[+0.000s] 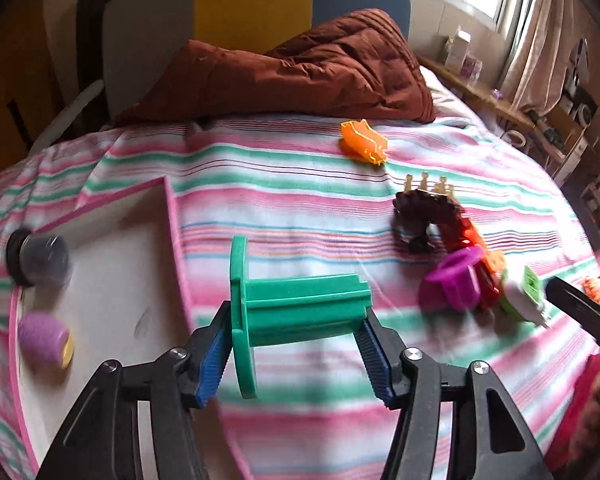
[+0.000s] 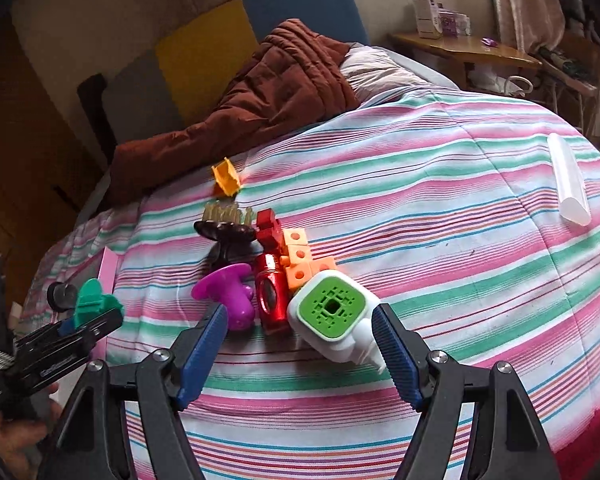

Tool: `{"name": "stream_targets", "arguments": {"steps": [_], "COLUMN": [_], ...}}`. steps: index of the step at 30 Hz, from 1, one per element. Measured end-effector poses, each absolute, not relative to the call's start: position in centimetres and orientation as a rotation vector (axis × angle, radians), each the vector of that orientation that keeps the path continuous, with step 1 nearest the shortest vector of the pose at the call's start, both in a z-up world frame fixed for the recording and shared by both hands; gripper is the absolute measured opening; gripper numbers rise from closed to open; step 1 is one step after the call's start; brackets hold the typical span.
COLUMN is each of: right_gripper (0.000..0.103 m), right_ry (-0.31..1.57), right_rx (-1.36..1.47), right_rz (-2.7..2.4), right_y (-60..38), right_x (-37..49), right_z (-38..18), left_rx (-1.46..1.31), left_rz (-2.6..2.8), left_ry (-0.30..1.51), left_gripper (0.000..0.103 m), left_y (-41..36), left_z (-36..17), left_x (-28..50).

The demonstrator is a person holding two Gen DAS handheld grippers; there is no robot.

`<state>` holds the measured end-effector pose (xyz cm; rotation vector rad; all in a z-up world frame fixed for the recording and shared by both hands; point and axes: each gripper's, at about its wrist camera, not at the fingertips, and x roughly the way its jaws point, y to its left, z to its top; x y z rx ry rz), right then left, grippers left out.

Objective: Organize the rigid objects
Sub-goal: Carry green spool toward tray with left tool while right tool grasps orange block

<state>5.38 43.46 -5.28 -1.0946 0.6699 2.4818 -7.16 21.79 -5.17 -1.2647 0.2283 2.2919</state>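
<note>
My left gripper (image 1: 294,320) is shut on a green spool-shaped piece (image 1: 300,308), one pad on its round flange, the other on the shaft's end, above the striped bedspread beside a pink-rimmed white tray (image 1: 172,216). In the tray lie a black jar (image 1: 40,258) and a purple ball (image 1: 46,344). My right gripper (image 2: 300,312) is open around a white block with a green face (image 2: 332,316), which lies on the bed. Next to it are a red bottle (image 2: 272,292), a magenta piece (image 2: 228,292), orange cubes (image 2: 300,260) and a brown hair claw (image 2: 228,236).
An orange piece (image 2: 226,178) lies farther up the bed, a white tube (image 2: 568,180) at the far right. A brown quilt (image 1: 292,72) is heaped at the headboard. A wooden side table (image 2: 460,50) stands under the window. A hand holds the left gripper (image 2: 80,328).
</note>
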Motion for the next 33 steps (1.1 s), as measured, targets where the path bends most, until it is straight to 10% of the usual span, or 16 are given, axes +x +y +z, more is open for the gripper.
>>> {"name": "stream_targets", "arguments": {"steps": [27, 29, 33], "right_gripper": [0.061, 0.031, 0.024], "right_ry": [0.414, 0.358, 0.256], "right_rx": [-1.468, -1.533, -1.607], "right_rz": [2.323, 2.285, 2.349], "right_y": [43.7, 43.2, 40.3], "right_x": [-23.2, -23.8, -23.1], "right_z": [-8.1, -9.3, -9.8], "left_rx": [-1.234, -1.238, -1.237], "left_rz": [2.422, 2.432, 2.448], "left_ry": [0.090, 0.072, 0.048], "left_gripper": [0.060, 0.060, 0.060], "left_y": [10.1, 9.5, 8.7], "left_z": [-2.9, -2.9, -2.8], "left_x": [-4.4, -4.5, -4.6]}}
